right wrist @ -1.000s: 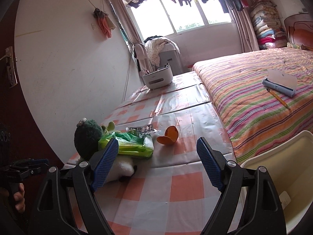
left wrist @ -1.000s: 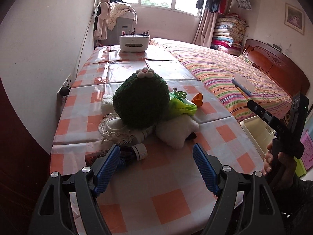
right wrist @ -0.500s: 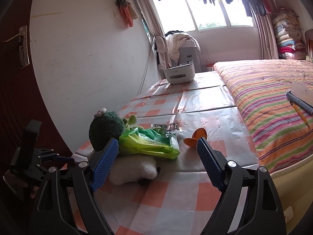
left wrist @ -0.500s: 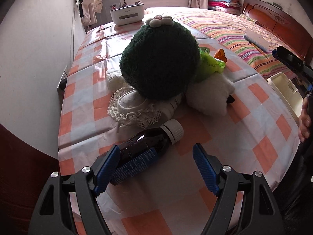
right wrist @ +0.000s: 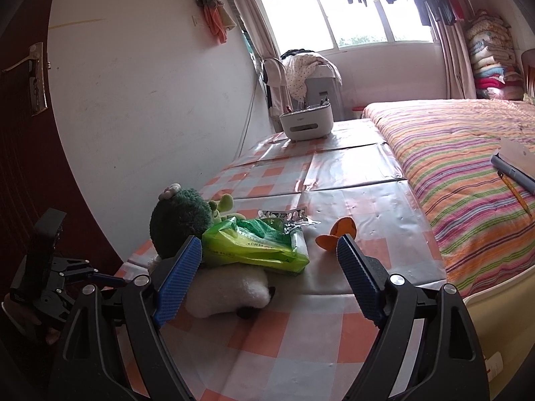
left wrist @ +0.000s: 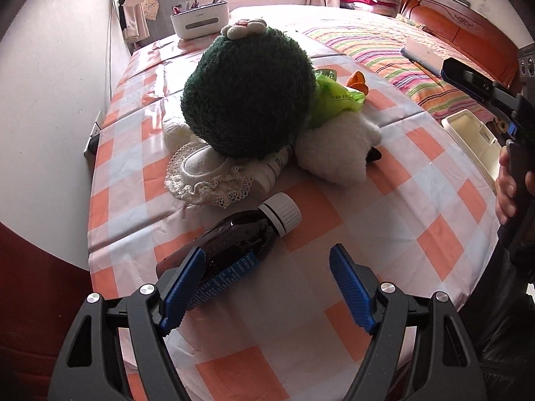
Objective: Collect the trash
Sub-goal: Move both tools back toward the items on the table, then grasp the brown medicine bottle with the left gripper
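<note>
A dark brown bottle with a white cap and blue label lies on the checked tablecloth. My left gripper is open just above it, its left finger over the bottle's base. A green plastic wrapper lies on a white plush part, with a silver blister pack behind and an orange peel to the right. My right gripper is open and empty, near the wrapper. The wrapper and peel also show in the left wrist view.
A plush toy with a dark green head and white body lies mid-table, beside a lace-edged white piece. A white organiser box stands far back. A striped bed lies right. A cream bin sits below the table's right edge.
My left gripper has moved forward and down onto the bottle, which now lies partly between its fingers. My right gripper has swung left toward the wrapper and plush toy.
</note>
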`<state>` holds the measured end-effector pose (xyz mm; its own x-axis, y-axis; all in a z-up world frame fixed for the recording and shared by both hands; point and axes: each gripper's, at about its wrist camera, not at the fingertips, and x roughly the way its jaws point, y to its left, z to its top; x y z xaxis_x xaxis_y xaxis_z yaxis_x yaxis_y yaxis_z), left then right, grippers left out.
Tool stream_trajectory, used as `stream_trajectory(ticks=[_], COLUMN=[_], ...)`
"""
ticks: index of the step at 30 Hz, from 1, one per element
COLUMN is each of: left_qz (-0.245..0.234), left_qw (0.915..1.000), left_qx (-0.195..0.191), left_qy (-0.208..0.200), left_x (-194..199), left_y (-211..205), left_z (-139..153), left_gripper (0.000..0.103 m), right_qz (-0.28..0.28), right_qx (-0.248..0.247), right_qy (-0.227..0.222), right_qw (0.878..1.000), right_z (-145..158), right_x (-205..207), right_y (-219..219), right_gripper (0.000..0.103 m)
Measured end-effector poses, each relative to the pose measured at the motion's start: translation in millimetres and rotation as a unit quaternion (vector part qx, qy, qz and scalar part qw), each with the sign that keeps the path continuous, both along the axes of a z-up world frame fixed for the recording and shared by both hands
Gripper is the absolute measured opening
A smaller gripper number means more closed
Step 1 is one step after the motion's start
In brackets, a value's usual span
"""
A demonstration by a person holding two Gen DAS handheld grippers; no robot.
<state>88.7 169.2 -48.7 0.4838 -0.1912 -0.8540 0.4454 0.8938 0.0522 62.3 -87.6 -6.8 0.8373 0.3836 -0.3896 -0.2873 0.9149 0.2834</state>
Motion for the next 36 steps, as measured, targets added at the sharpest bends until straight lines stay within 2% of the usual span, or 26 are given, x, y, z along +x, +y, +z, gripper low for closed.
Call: stream_trajectory(ticks=[3, 8, 16, 20, 26, 36], left_qz=[-0.005, 0.018, -0.006, -0.017, -0.020, -0.006], left_qw=[1.0000, 0.9995, 0.9971, 0.9960, 0.9935, 0.9969], left_qx=[0.006, 0.025, 0.074, 0.086, 0.110, 0.060], left_qy=[0.000, -0.010, -0.018, -0.020, 0.020, 0.052], left_x=[-2, 8, 21, 27, 41, 35], left_y=[-5, -1, -6, -7, -9, -4], left_z=[-1, -2, -8, -10, -31, -35], left_gripper=[0.075, 0.075, 0.075, 0.075, 0.076, 0.077], right_qz=[0.003, 0.007, 0.006, 0.004, 0.002, -0.003], right_qx=[-0.003, -0.002, 0.005, 0.007, 0.014, 0.019], right_qy=[-0.004, -0.002, 0.007, 0.009, 0.016, 0.018], right_qw=[1.000, 1.000, 1.000, 1.000, 1.000, 1.000], right_z=[2, 1, -4, -5, -8, -8], right_x=[2, 5, 6, 7, 8, 10], right_y=[5, 8, 6, 4, 1, -4], right_gripper=[0.082, 0.082, 0.082, 0.082, 0.082, 0.082])
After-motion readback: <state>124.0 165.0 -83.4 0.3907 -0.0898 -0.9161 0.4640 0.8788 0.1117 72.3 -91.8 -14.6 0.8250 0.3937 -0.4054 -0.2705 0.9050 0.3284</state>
